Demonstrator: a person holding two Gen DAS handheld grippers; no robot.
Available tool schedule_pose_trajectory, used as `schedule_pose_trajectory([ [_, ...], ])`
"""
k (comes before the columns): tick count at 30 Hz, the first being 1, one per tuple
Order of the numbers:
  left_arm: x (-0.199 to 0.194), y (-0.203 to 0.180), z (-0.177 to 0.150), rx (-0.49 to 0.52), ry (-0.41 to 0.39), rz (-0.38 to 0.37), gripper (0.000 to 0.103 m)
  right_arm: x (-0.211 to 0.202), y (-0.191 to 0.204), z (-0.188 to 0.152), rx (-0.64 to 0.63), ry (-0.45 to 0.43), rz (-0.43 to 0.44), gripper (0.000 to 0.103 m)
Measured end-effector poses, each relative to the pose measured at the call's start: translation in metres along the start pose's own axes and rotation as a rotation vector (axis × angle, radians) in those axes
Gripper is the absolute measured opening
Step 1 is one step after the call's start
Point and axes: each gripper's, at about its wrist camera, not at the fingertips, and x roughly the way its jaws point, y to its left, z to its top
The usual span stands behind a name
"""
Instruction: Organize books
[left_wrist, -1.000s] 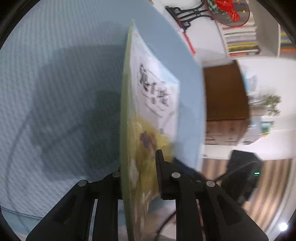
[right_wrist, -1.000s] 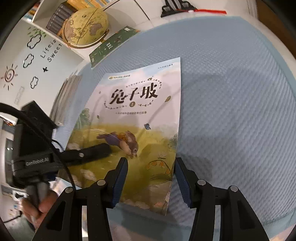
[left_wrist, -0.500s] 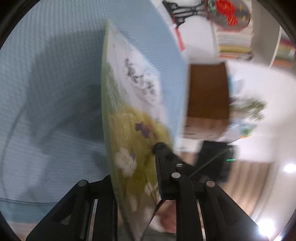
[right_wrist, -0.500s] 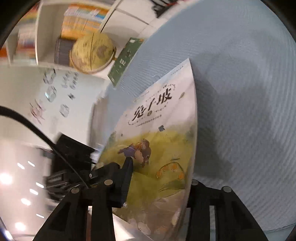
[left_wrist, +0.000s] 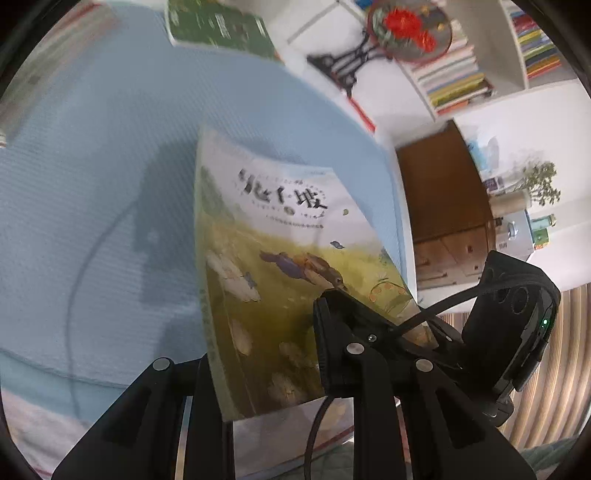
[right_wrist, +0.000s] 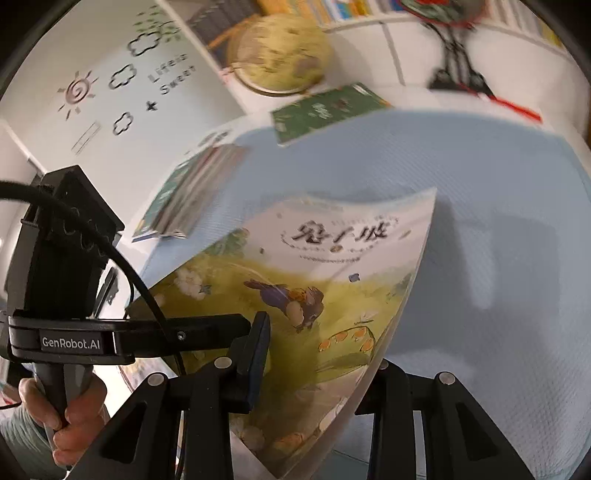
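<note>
A picture book (left_wrist: 280, 266) with a running rabbit on a yellow-green cover hangs bent above the blue table mat (left_wrist: 92, 166). My left gripper (left_wrist: 264, 332) clamps its near edge, pads on both faces, jaws easing open slightly. In the right wrist view the same book (right_wrist: 314, 295) sits between the closing jaws of my right gripper (right_wrist: 321, 347); one pad presses the cover, the other finger is behind the pages. The left gripper's finger (right_wrist: 177, 334) lies across the cover from the left, held by a hand (right_wrist: 70, 410).
A green book (right_wrist: 328, 107) lies at the mat's far edge, by a globe (right_wrist: 280, 51). A stack of books (right_wrist: 195, 188) sits at the mat's left side. A black stand with a red fan (left_wrist: 351, 62), bookshelves (left_wrist: 454, 81) and a brown cabinet (left_wrist: 443, 192) lie beyond.
The book has risen off the mat and now bends between both grippers. The right jaws closed from wide apart onto its corner. Both hands moved up and back.
</note>
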Motion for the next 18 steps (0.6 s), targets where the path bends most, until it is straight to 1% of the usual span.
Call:
schedule_pose_trajectory([
  [6, -0.076, 0.027, 0.011, 0.029, -0.085, -0.007, 0.019, 0.007, 0.072, 0.034, -0.097, -0.051, 0.008, 0.033],
  [10, -0.133, 0.052, 0.029, 0.048, -0.159, -0.006, 0.019, 0.017, 0.127, 0.063, -0.126, -0.103, 0.029, 0.033],
  [13, -0.175, 0.081, 0.047, 0.056, -0.209, -0.009, 0.019, 0.032, 0.168, 0.087, -0.159, -0.139, 0.042, 0.033],
  [15, -0.193, 0.098, 0.062, 0.063, -0.227, 0.012, 0.02, 0.047, 0.194, 0.101, -0.171, -0.152, 0.043, 0.033],
  [18, -0.209, 0.126, 0.084, 0.074, -0.2, 0.087, 0.022, 0.089, 0.227, 0.123, -0.188, -0.121, 0.016, 0.034],
])
